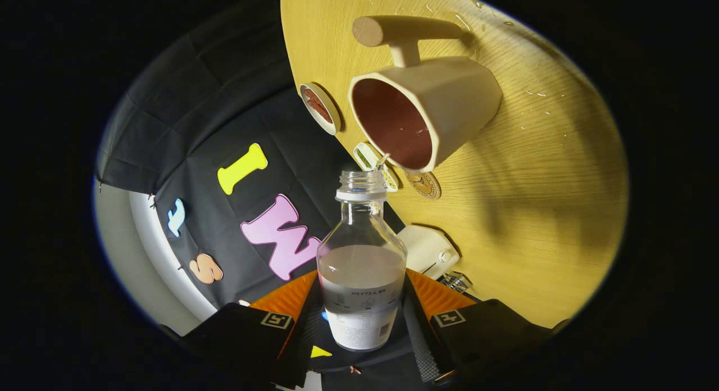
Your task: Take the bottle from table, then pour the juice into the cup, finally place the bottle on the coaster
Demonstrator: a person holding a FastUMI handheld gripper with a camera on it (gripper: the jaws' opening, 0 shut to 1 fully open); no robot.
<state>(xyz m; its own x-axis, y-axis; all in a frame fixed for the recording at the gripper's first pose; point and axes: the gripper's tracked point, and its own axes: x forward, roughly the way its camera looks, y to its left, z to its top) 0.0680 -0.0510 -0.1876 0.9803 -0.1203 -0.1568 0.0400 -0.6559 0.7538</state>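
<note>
Gripping the bottle (362, 267) low in the middle of the frame, our gripper (362, 318) has both orange fingers (289, 298) pressed against its sides. We've got it tipped (cap off), a thin stream running from its mouth into the cup (427, 113) at upper centre. The coaster (423, 184) sits just below the cup on the wooden table (550, 211).
</note>
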